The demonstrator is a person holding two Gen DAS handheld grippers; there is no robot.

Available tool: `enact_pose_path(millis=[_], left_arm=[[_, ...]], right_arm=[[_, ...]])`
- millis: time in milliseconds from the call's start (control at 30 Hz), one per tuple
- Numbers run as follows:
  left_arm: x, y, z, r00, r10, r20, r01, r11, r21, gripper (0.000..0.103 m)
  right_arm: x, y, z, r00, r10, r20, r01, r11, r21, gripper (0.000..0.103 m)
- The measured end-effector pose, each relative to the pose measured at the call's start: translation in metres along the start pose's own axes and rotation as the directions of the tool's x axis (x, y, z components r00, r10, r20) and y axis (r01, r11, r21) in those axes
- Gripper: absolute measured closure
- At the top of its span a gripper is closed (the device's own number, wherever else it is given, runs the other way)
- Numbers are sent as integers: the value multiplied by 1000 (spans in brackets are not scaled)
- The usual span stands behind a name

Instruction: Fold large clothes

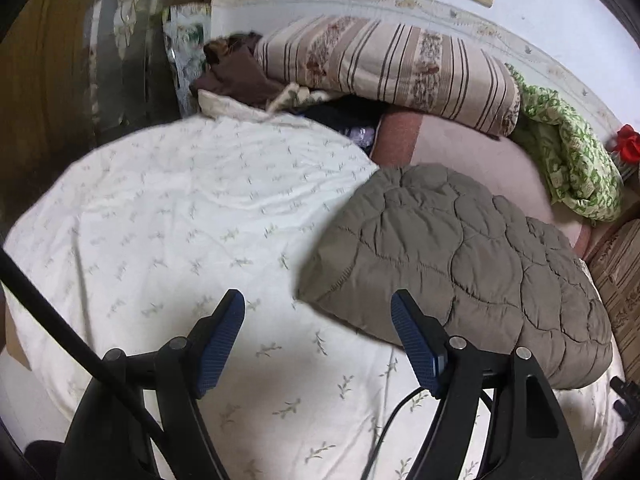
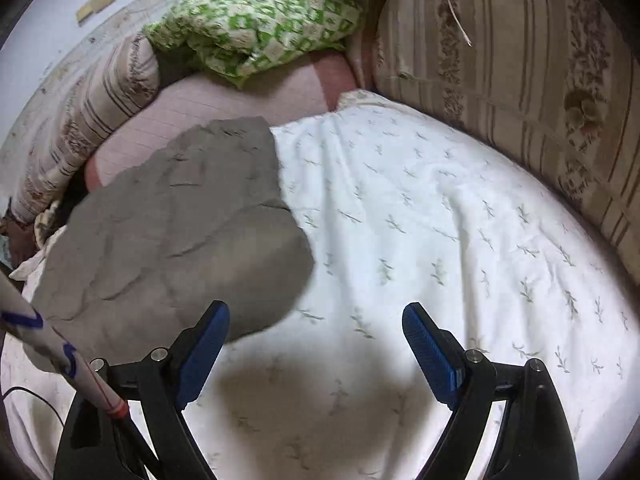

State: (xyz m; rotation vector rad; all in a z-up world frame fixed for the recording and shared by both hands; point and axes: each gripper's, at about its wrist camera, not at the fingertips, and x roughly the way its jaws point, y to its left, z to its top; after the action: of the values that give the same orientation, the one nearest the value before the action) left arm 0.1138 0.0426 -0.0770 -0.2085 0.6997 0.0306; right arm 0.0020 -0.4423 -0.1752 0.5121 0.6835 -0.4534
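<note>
A grey-brown quilted garment [image 1: 460,264] lies folded into a thick bundle on a white sheet with small leaf prints [image 1: 180,220]. In the left wrist view it sits to the right, just beyond and beside the right finger. My left gripper [image 1: 318,308] hovers open over the sheet, nothing between its blue pads. In the right wrist view the same quilted garment [image 2: 176,232] lies at the left, its near corner next to the left finger. My right gripper [image 2: 316,320] is open above the bare white sheet [image 2: 420,220].
A striped floral cushion [image 1: 384,68] and a green patterned cloth [image 1: 568,148] lie along the wall at the back. A pink blanket [image 1: 472,148] shows beyond the sheet. A large striped cushion [image 2: 520,72] borders the sheet on the right. Dark clothes [image 1: 236,76] are piled at the back left.
</note>
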Motion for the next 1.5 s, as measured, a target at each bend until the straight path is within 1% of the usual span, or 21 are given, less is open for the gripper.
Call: enact_pose_path(millis=[133,200,300,400,500,633,700,800,867,900,933,967,1000,1033,1067,1133,1167,1267,1300,1400,1500], left_arm=[[16,-3,-2,998,-39,-55,39,999,-11,28],[23,-7,-1,993,-81,-82,82,997,1,28],[31,-9,3,983,-134,-123,135,991,5,28],[38,-6,10,975,-161,-153,161,987,-13,28],[51,2,23,954,-217,-206,213,976,-44,28],[75,13,38,932,-265,-246,243,963,-115,28],[90,13,43,922,-280,-267,256,959,-121,28],[106,8,48,914,-295,-280,274,955,-113,27],[121,0,48,897,-314,-311,300,949,-95,19],[128,-7,47,898,-303,-318,296,953,-71,18],[132,-13,46,904,-282,-322,285,958,-38,18],[135,-19,46,909,-268,-319,281,960,-6,18],[138,-23,47,912,-263,-313,280,960,9,20],[140,-26,49,911,-268,-313,285,958,11,26],[144,-30,53,906,-280,-316,296,955,3,29],[147,-38,61,907,-295,-302,309,951,-1,36],[149,-44,66,911,-294,-288,310,951,9,37],[156,-62,70,932,-262,-251,289,954,75,37],[158,-68,67,940,-239,-243,270,957,102,37],[161,-72,59,949,-200,-242,236,963,132,37],[153,-69,55,953,-175,-248,220,961,165,37]], right_arm=[[16,-15,3,998,37,-53,-34,997,68,12],[22,-20,3,994,85,-73,-76,991,113,11],[27,-27,6,977,195,-83,-173,962,213,10],[32,-25,11,970,231,-74,-205,944,258,9],[42,-18,13,961,261,-88,-225,929,293,9],[58,-8,13,951,285,-118,-234,915,328,8],[67,1,14,948,293,-122,-240,913,329,6],[84,12,21,941,312,-130,-256,909,328,4],[95,17,25,932,333,-142,-271,902,337,4],[103,20,28,919,360,-160,-290,893,343,5],[108,20,31,910,378,-171,-303,886,352,9],[110,22,33,909,382,-168,-304,882,360,18],[111,24,36,905,393,-166,-315,878,361,24],[109,27,40,903,398,-164,-323,879,350,31],[107,29,45,903,400,-154,-332,880,341,39],[101,30,53,905,406,-131,-347,879,327,46],[99,31,59,908,404,-112,-352,880,318,48],[101,36,72,933,352,-69,-321,905,279,49],[102,38,75,937,342,-65,-313,910,274,49],[116,43,78,949,305,-73,-276,923,270,47],[118,49,76,960,268,-83,-241,939,247,43]])
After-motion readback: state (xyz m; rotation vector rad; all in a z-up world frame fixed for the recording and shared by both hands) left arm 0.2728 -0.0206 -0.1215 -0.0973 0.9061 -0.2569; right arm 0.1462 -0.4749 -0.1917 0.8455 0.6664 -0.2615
